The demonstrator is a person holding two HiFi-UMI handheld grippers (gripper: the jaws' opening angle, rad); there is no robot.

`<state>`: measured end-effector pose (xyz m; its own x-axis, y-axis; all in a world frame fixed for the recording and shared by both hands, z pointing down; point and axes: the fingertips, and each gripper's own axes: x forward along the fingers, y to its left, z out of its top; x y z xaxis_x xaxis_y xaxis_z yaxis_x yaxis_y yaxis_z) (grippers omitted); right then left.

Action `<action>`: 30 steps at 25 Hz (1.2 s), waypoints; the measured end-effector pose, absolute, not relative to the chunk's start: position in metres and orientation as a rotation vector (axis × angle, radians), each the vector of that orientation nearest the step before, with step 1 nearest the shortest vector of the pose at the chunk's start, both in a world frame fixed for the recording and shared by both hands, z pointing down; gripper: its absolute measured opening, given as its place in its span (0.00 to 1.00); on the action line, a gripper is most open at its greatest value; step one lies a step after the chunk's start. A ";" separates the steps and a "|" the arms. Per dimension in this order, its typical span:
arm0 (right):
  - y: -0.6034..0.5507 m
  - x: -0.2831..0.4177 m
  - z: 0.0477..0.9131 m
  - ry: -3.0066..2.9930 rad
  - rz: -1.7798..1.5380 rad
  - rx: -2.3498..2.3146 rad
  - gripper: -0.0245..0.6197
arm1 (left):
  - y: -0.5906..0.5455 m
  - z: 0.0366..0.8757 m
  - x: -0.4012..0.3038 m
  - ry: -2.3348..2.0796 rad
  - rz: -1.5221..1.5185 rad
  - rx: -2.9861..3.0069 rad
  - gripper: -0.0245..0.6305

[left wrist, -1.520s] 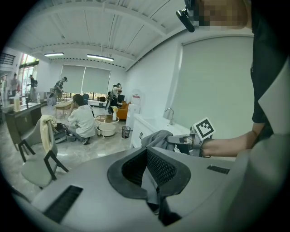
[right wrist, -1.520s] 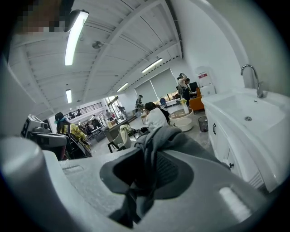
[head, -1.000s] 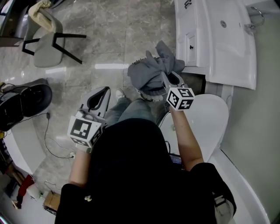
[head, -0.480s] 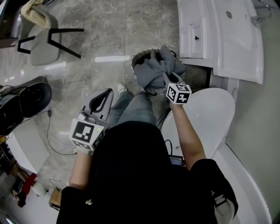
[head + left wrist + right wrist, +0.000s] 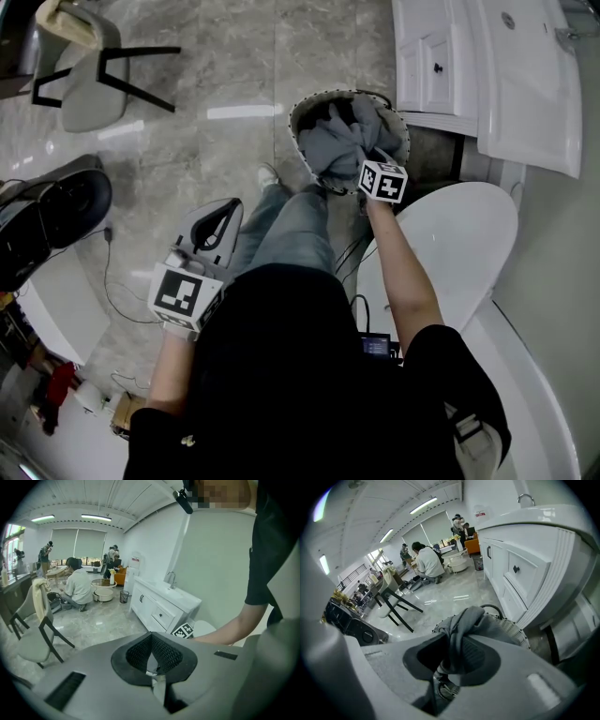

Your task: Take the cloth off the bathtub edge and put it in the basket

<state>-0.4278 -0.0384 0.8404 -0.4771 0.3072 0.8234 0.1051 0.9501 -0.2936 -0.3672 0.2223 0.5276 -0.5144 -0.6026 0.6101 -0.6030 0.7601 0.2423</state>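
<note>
Lowered since a second ago, the right gripper (image 5: 452,660) keeps its jaws clamped on the grey cloth (image 5: 333,145), now bunched within the rim of the basket (image 5: 298,117) at 1 o'clock in the head view. The left gripper (image 5: 217,214), jaws together and empty, hangs at 8 o'clock above the floor (image 5: 234,75).

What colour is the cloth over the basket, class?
Grey: the cloth shows best in the head view.

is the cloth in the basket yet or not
Partly in: the grey cloth is bunched inside the rim of the basket, with the right claw shut on it, not yet released.
</note>
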 end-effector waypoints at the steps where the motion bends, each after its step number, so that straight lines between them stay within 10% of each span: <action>1: -0.039 -0.427 0.849 -2.058 0.243 -0.280 0.16 | 0.224 0.531 -0.365 -2.248 0.004 0.902 0.06; 30: -0.033 -0.406 0.995 -1.887 0.111 -0.098 0.30 | 0.274 0.587 -0.324 -2.118 -0.044 0.777 0.06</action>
